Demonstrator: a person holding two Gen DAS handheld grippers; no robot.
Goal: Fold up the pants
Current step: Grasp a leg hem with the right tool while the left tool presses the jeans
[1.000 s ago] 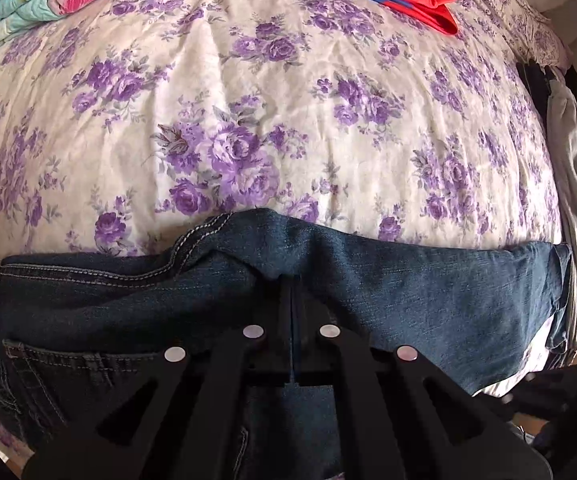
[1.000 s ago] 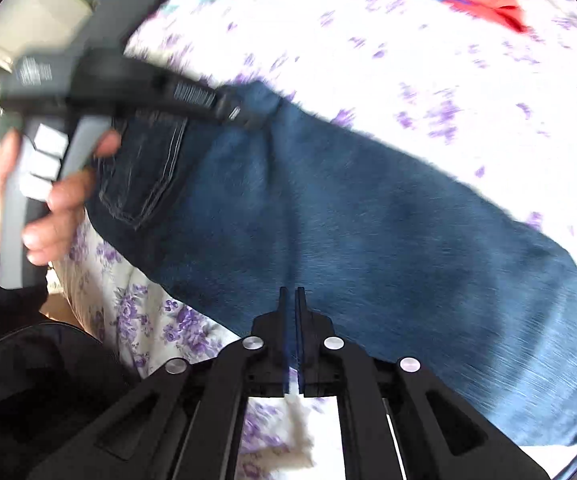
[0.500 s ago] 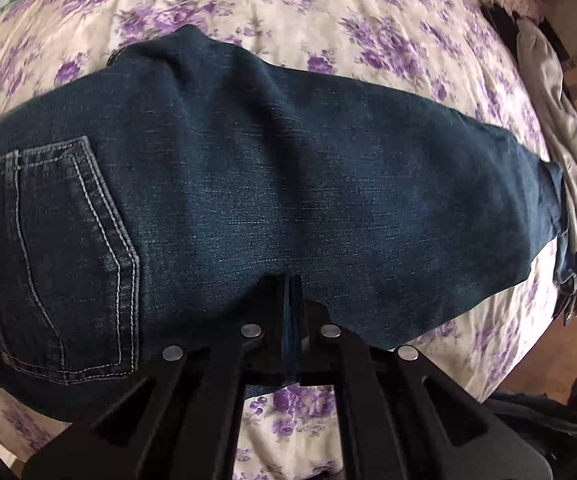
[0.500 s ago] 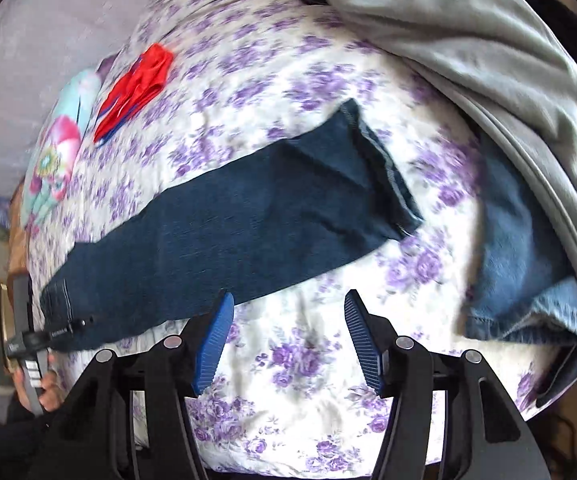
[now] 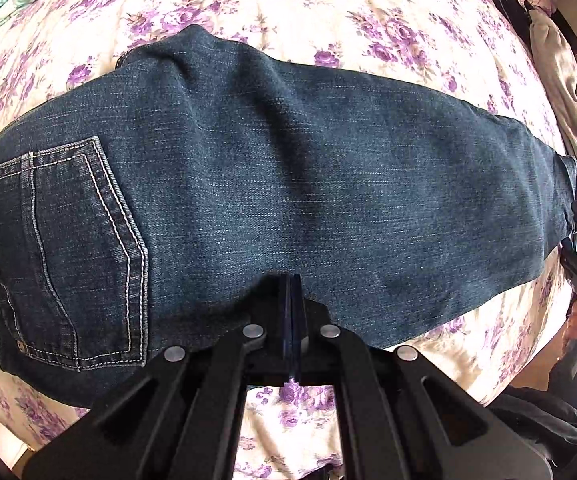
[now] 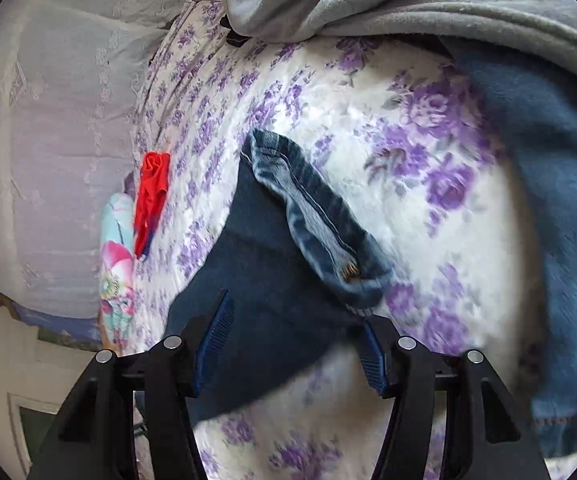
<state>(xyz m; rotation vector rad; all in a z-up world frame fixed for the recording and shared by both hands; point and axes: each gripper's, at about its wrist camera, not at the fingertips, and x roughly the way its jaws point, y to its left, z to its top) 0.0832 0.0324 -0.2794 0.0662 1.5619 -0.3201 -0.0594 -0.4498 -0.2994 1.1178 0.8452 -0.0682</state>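
Right claw (image 6: 292,344) swung to hem, spread | jeans (image 5: 288,184) lie crosswise (waist left) | left claw (image 5: 291,280) together

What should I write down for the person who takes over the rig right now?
Left tongs: shut at the near edge of the dark blue denim jeans; a pinch is unclear.
Right tongs: open, just been closing slightly, leg end between them, not gripped.
Jeans lie flat, leg on leg, on the purple-flowered bedspread.
Left to do, probably: carry leg end toward waist, fold again.
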